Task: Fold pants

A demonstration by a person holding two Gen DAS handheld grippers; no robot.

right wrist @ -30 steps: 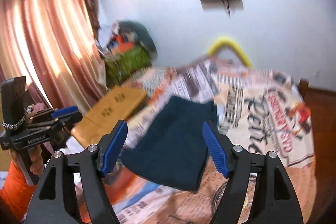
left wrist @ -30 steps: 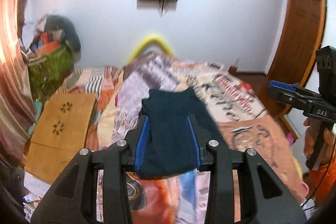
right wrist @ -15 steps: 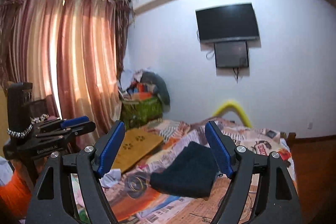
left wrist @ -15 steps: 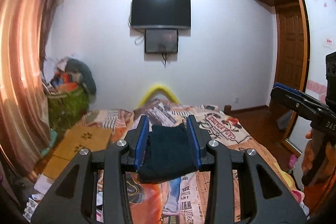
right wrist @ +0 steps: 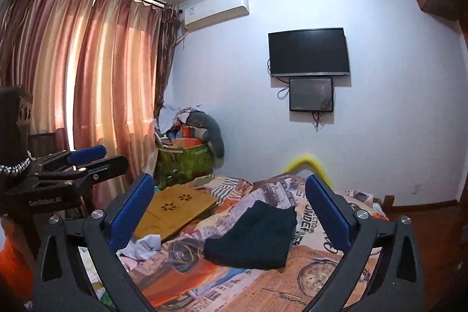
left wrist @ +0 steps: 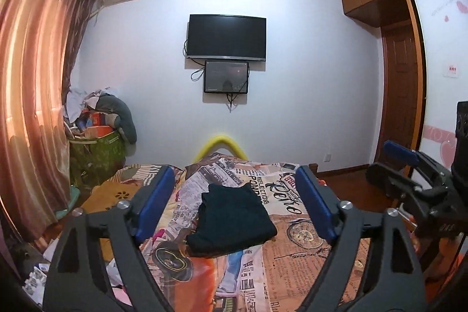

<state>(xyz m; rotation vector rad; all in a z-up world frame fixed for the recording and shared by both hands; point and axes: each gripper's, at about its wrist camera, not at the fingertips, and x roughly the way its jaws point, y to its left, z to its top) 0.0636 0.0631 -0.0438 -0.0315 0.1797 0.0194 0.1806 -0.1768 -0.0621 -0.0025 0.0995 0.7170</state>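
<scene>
Dark navy pants lie folded into a compact rectangle on the newspaper-print bedspread, well ahead of both grippers. My left gripper is held above the near end of the bed, its jaws opening wide with nothing between the blue pads. In the right wrist view the same folded pants rest on the bedspread. The right gripper hangs back from them too, jaws opening, empty. Each gripper shows at the edge of the other's view: the right gripper and the left gripper.
A wooden lap tray lies on the bed's left side beside loose pale cloths. A green laundry bag piled with clothes stands in the corner by the curtains. A wall TV hangs beyond; wooden door at right.
Both grippers have pulled back and risen away from the folded pants, tilting up so the room wall fills the views. Both sets of jaws have spread wider. The pants stay put on the bed.
</scene>
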